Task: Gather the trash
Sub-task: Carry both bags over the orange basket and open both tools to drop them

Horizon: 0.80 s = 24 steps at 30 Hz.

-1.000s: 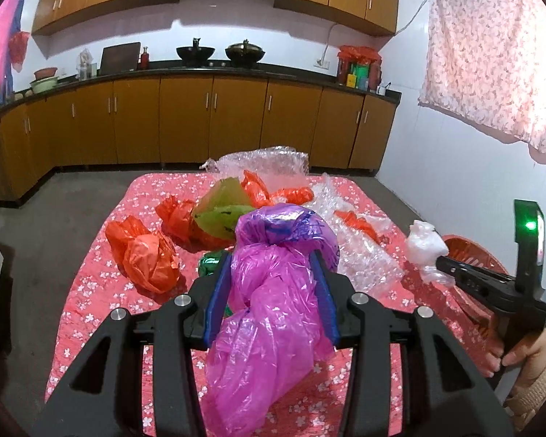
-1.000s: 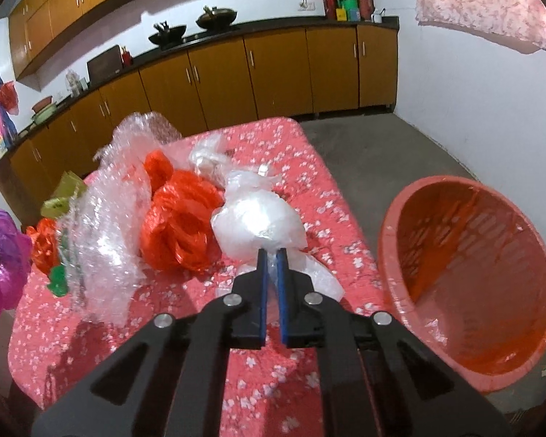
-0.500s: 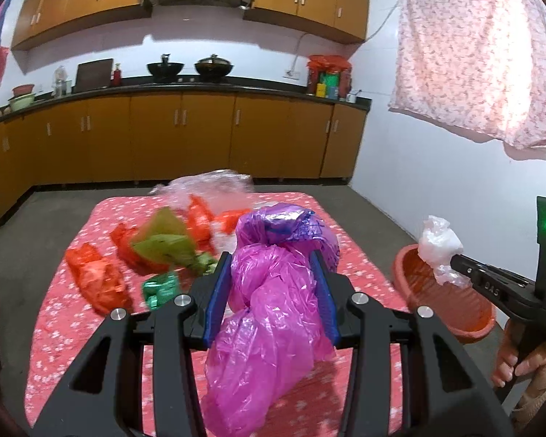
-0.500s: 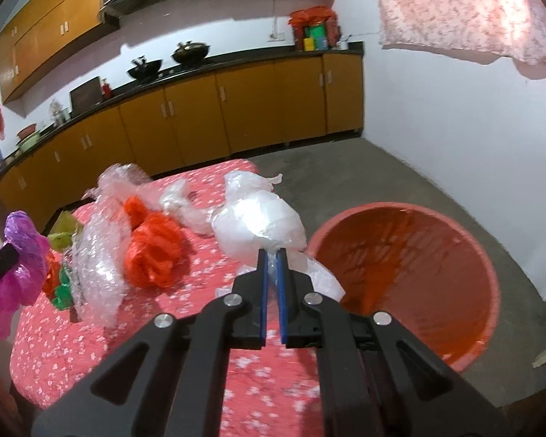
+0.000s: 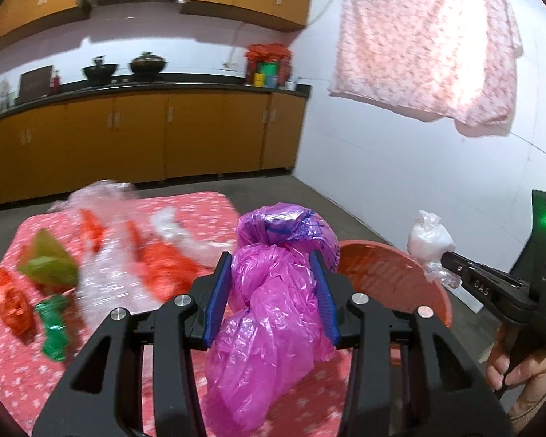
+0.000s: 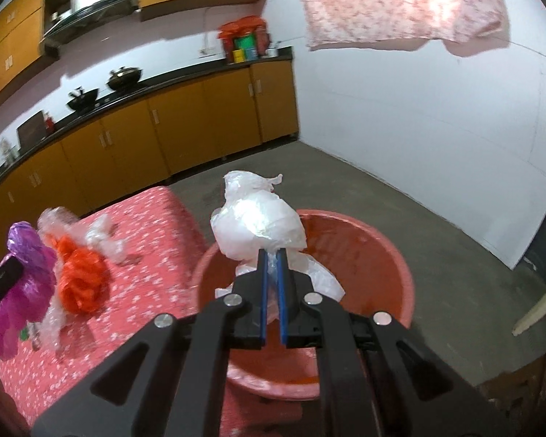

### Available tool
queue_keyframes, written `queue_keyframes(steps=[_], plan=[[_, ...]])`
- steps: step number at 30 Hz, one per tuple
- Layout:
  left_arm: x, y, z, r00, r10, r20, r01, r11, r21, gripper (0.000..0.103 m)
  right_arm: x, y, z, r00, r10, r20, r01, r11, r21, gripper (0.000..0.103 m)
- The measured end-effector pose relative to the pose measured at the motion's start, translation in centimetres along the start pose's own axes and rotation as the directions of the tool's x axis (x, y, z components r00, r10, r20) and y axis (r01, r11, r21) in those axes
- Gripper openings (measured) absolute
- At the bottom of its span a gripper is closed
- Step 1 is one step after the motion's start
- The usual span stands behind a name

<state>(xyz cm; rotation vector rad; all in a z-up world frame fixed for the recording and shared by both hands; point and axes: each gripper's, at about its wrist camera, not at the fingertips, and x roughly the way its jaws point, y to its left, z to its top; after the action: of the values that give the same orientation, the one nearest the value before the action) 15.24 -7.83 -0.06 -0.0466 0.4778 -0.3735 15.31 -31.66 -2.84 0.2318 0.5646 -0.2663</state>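
Note:
My left gripper (image 5: 273, 266) is shut on a crumpled magenta plastic bag (image 5: 273, 313) and holds it above the table's right edge, beside the red basin (image 5: 386, 273). My right gripper (image 6: 272, 255) is shut on a white plastic bag (image 6: 258, 227) and holds it over the red basin (image 6: 375, 266). The right gripper with the white bag (image 5: 431, 240) also shows in the left wrist view. The magenta bag (image 6: 22, 284) shows at the left of the right wrist view.
More trash lies on the red floral table (image 5: 11, 360): orange bags (image 6: 80, 284), green wrappers (image 5: 52, 331), clear bubble wrap (image 5: 105, 280). Kitchen cabinets (image 5: 145, 138) stand behind. A white wall (image 6: 436, 145) is to the right, grey floor around the basin.
Both grippers have swung right, away from the table. The white bag now hangs over the basin, and the magenta bag has come up beside it.

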Motion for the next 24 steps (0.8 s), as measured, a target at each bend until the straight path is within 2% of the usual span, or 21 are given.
queue_keyframes(steps=[11,24], plan=[[5.2,-6.3,0.0,0.991,-0.119,-0.054,0.124,0.987,0.098,0.044,1.3,-3.5,0.4,0.998,-0.055,0.017,0.054,0.998,0.044,0.006],[9.9,-10.3,-0.7,0.978,-0.171,-0.12,0.188,0.97,0.154,0.044,3.5,-5.6,0.8,0.999,-0.051,0.01,0.05,0.995,0.085,0.006]])
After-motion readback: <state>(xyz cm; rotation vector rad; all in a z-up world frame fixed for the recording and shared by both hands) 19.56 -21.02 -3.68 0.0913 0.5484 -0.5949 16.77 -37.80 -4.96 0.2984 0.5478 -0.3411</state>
